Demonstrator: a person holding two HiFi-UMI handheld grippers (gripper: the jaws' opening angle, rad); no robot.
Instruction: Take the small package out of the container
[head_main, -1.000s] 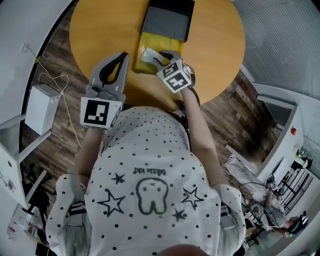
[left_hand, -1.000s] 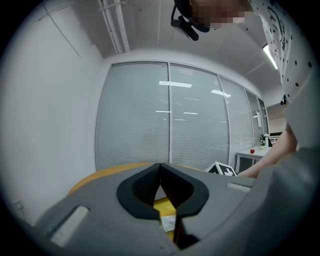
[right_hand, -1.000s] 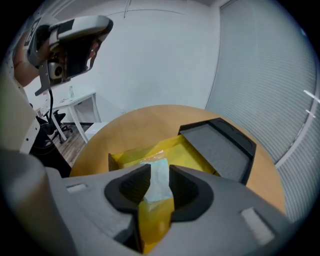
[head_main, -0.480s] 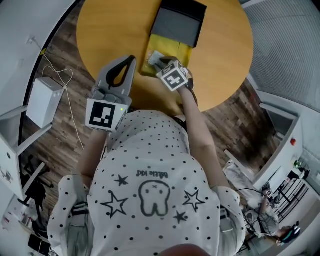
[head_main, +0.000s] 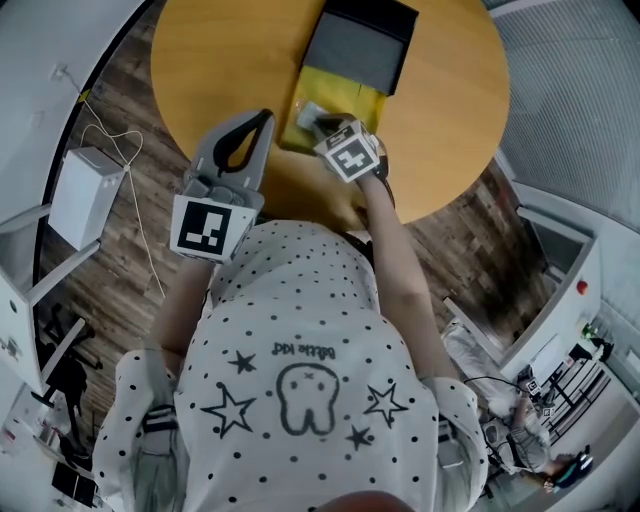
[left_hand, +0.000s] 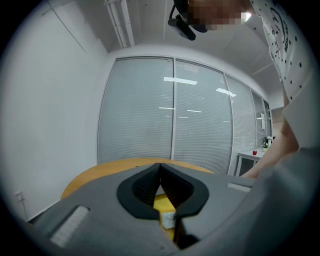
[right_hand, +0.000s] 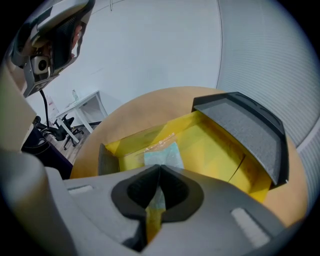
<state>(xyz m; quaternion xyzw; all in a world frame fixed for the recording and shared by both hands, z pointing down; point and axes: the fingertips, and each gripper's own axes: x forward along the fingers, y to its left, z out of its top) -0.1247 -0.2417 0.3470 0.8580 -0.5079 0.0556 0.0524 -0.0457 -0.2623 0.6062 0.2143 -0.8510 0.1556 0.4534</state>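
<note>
An open box with a yellow inside lies on the round wooden table, its dark grey lid folded back at the far end. A small pale blue packet in clear wrap lies at the box's near end. My right gripper reaches into that end and is shut on the packet's near edge. My left gripper is shut and holds nothing, hovering over the table left of the box.
A white box with a cable sits on the wood floor at the left. A white desk stands to the right. The person's torso fills the lower head view.
My right gripper has pushed a little farther into the box's near end and its jaws have closed on the packet. The left gripper has hardly shifted.
</note>
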